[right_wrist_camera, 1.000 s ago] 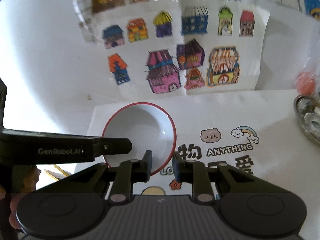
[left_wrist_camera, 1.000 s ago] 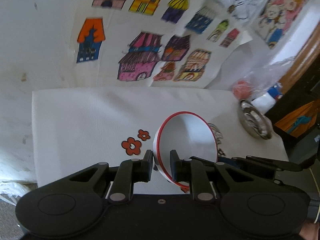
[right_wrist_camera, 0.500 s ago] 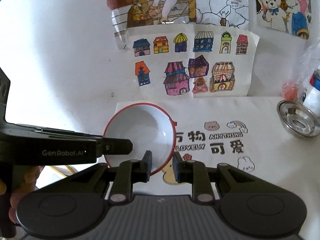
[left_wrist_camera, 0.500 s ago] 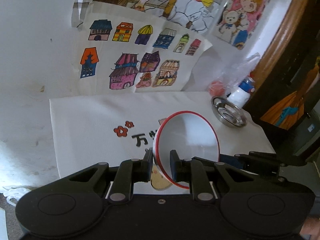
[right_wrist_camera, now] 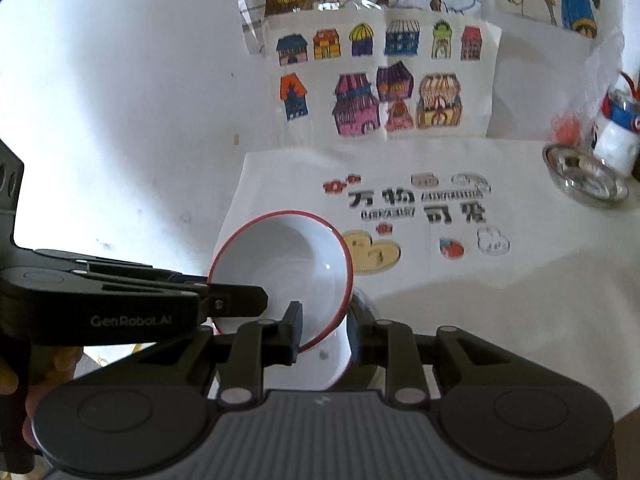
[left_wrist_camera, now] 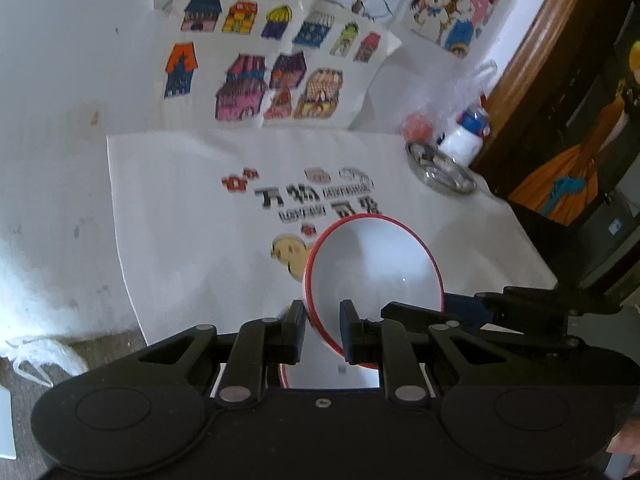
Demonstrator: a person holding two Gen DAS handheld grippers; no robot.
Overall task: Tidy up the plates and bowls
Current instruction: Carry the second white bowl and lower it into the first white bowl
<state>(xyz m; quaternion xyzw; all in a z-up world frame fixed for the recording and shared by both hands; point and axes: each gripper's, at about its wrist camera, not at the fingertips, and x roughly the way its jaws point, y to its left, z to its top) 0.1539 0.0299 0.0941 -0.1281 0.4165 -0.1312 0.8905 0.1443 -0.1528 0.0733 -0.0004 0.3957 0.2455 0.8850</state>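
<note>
Bowl [left_wrist_camera: 372,276] clamped at opposite rim points by left tool [left_wrist_camera: 322,330] and right tool [right_wrist_camera: 322,332]: two-sided grip keeps it steady above counter [right_wrist_camera: 520,280].

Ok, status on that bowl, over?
Left gripper and right gripper both clamped on bowl rim. Bowl tilted over printed cloth. Steel dish well clear at cloth's edge.

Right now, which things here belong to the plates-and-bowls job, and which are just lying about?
Job: red-rimmed bowl, gripped by the left claw and the right claw; probably the steel bowl too.
Lying about: bottle, drawings, printed cloth.
</note>
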